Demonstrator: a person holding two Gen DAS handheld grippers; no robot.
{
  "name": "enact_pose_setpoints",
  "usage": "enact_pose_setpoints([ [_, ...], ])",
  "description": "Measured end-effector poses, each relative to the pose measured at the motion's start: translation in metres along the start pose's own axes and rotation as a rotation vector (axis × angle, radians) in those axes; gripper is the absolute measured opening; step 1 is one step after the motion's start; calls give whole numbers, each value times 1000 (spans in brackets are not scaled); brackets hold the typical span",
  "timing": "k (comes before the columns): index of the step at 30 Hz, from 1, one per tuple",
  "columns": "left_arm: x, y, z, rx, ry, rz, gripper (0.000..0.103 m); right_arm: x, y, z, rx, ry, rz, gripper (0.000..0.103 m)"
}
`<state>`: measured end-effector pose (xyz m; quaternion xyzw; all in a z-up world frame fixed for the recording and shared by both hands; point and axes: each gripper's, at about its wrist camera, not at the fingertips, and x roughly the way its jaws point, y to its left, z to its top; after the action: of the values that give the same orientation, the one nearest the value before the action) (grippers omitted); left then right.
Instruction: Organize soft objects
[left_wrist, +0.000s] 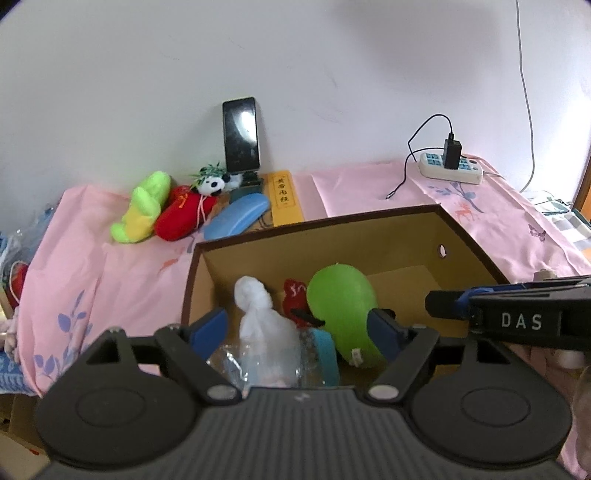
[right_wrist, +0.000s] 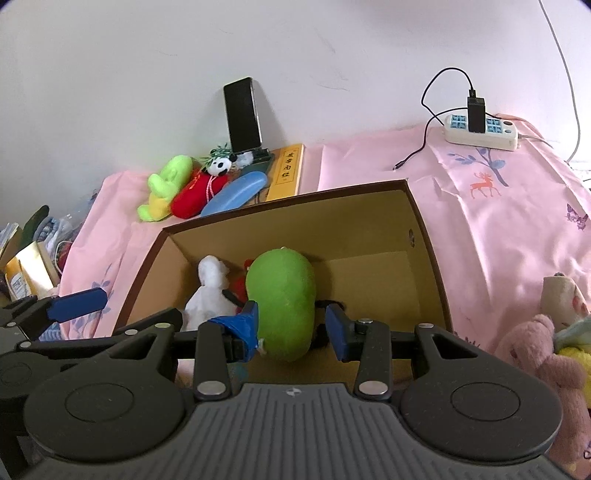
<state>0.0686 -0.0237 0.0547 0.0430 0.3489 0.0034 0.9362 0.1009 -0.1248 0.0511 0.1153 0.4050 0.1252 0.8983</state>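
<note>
An open cardboard box (left_wrist: 406, 229) (right_wrist: 421, 236) stands on the pink-covered table. Inside lie a green plush (left_wrist: 341, 302) (right_wrist: 282, 295), a white plush (left_wrist: 258, 317) (right_wrist: 208, 291) and a red plush (left_wrist: 293, 295) (right_wrist: 240, 284). My left gripper (left_wrist: 299, 328) is open above the box's near edge, over the white plush. My right gripper (right_wrist: 293, 328) is open, its fingers either side of the green plush's near end. At the back left lie a green-yellow plush (left_wrist: 142, 208) (right_wrist: 166, 184), a red plush (left_wrist: 183, 216) (right_wrist: 197, 195) and a small panda (left_wrist: 212, 183) (right_wrist: 221, 165).
A phone (left_wrist: 241, 134) (right_wrist: 242, 114) leans on the wall beside a yellow book (left_wrist: 284, 199) (right_wrist: 286, 171) and a blue case (left_wrist: 236, 218) (right_wrist: 234, 194). A power strip (left_wrist: 450, 168) (right_wrist: 480, 127) with charger sits back right. Pink plush toys (right_wrist: 546, 354) lie at the right.
</note>
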Motion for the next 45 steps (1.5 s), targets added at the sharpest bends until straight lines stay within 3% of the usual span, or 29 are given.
enact_pose_setpoints([
  [8,-25,-2,-17,-2,-10,-14,80,-20,4,-14,-38,-11,21,24],
  [16,-36,-13,-47,13,36,-61,80,-33,2,-34,-93,24,52,24],
  [24,-32,-24,-81,33,118,-181,80,-31,-16,-59,-71,118,71,24],
  [33,-34,-43,-121,126,202,-400,80,-22,-43,-85,18,251,79,23],
  [42,-15,-64,-151,196,290,-453,79,-17,-41,-97,-14,326,118,22],
  [45,-11,-68,-159,213,311,-451,74,-13,-40,-99,-28,347,126,22],
])
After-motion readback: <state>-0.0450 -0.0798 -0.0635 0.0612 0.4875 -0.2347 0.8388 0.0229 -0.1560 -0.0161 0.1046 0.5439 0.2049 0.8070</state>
